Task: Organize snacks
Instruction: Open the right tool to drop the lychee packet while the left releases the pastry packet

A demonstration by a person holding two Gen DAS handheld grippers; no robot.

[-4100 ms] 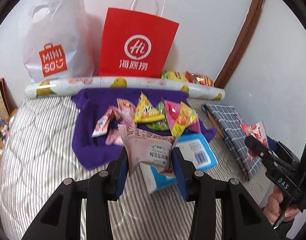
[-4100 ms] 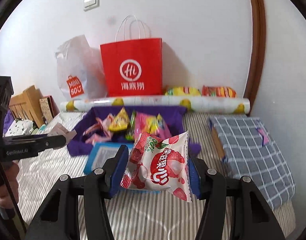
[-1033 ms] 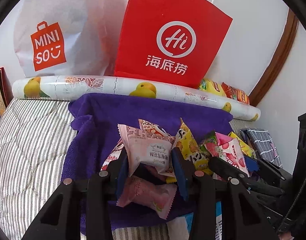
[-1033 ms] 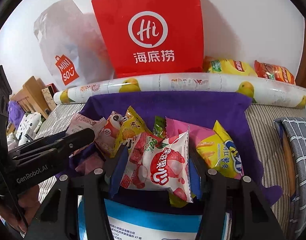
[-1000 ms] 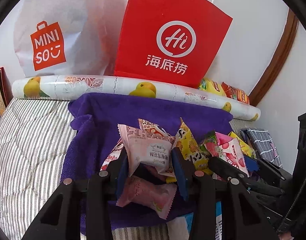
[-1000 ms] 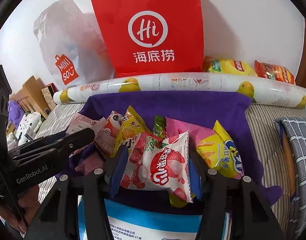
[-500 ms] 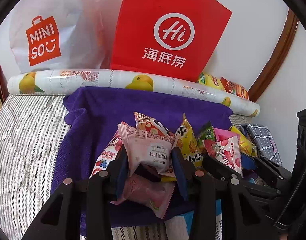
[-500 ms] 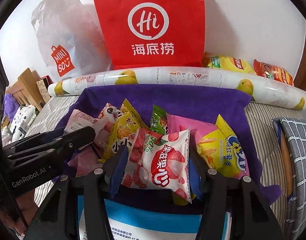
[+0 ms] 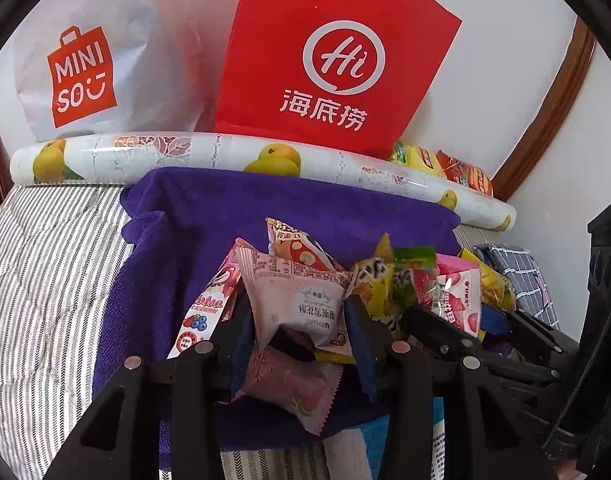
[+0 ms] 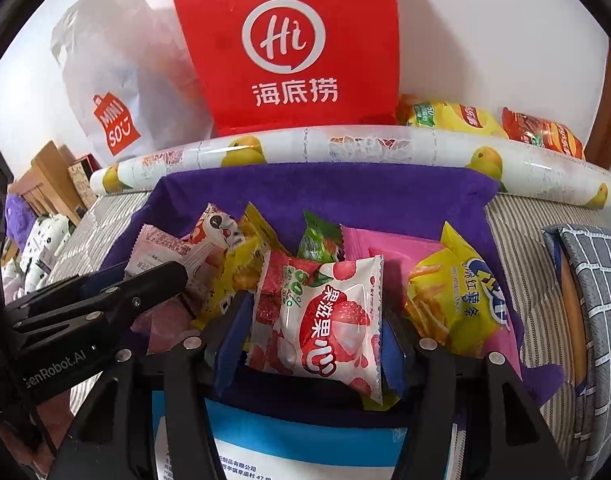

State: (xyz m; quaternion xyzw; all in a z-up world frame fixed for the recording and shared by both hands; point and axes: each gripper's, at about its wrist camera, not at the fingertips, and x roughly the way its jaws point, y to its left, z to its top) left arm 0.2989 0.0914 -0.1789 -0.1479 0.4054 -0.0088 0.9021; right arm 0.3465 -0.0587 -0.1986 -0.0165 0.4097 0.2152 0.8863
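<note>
My left gripper [image 9: 297, 320] is shut on a pale pink snack packet [image 9: 301, 300] and holds it over a pile of snack packets on a purple towel [image 9: 289, 204]. My right gripper [image 10: 317, 332] is shut on a red-and-white lychee jelly packet [image 10: 325, 320] and holds it over the same pile. In the right wrist view the pile includes a yellow chips bag [image 10: 453, 296], a pink packet [image 10: 389, 248] and a green packet [image 10: 317, 236]. The left gripper [image 10: 153, 276] shows at the left of the right wrist view, the right gripper [image 9: 445, 320] at the right of the left wrist view.
A red Hi paper bag [image 10: 289, 48] and a white Miniso bag [image 9: 85, 72] stand against the wall behind a lemon-print roll [image 9: 185, 152]. Two chip bags [image 10: 449, 116] lie beyond the roll. A blue-and-white box [image 10: 305, 440] lies near me, a checked cushion [image 10: 589, 280] at the right.
Both grippers have moved forward and lower toward the snack pile on the purple towel, each still holding its packet.
</note>
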